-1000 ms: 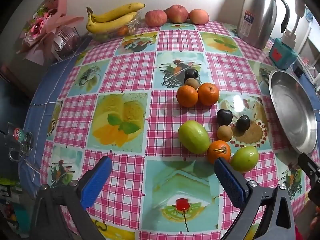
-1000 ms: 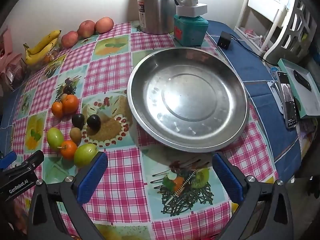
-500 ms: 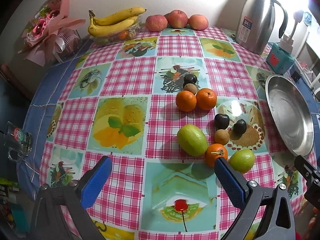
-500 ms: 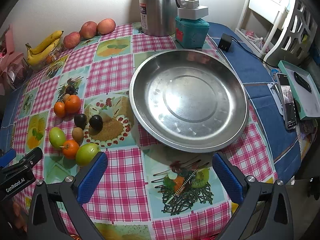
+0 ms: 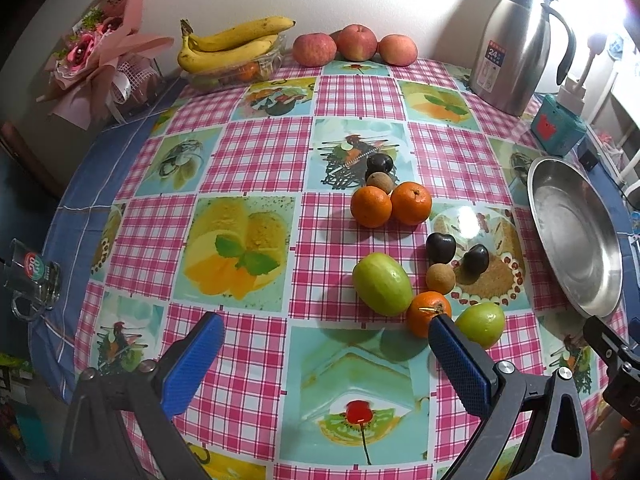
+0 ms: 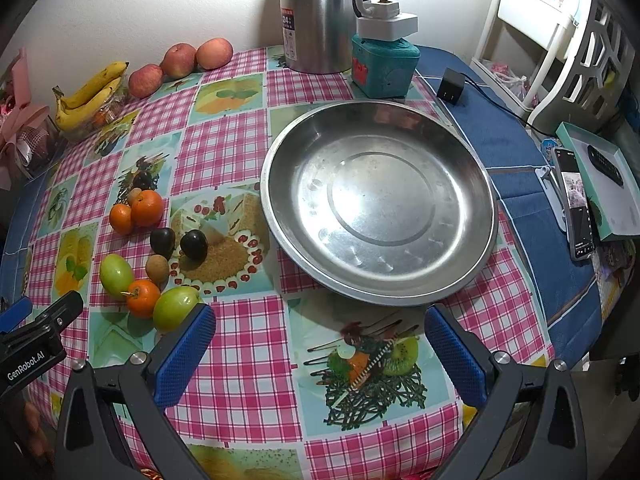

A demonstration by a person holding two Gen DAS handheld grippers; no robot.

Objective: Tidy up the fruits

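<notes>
Both grippers wide open, empty.

Left gripper (image 5: 324, 354) held low, blue fingers (image 5: 188, 364) spread far apart, nothing between them. Right gripper (image 6: 320, 354) likewise, fingers (image 6: 454, 354) splayed, pads bare. Left gripper's black body (image 6: 34, 344) seen at left edge of right view, fingertips of a hand (image 6: 34, 428) below it.

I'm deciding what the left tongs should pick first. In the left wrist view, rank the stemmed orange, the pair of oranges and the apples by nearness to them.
1. The stemmed orange, just past the right fingertip of the left tongs, is nearest.
2. The pair of oranges sits mid-table, farther on.
3. The apples, at the far edge by the wall, are farthest.
</notes>
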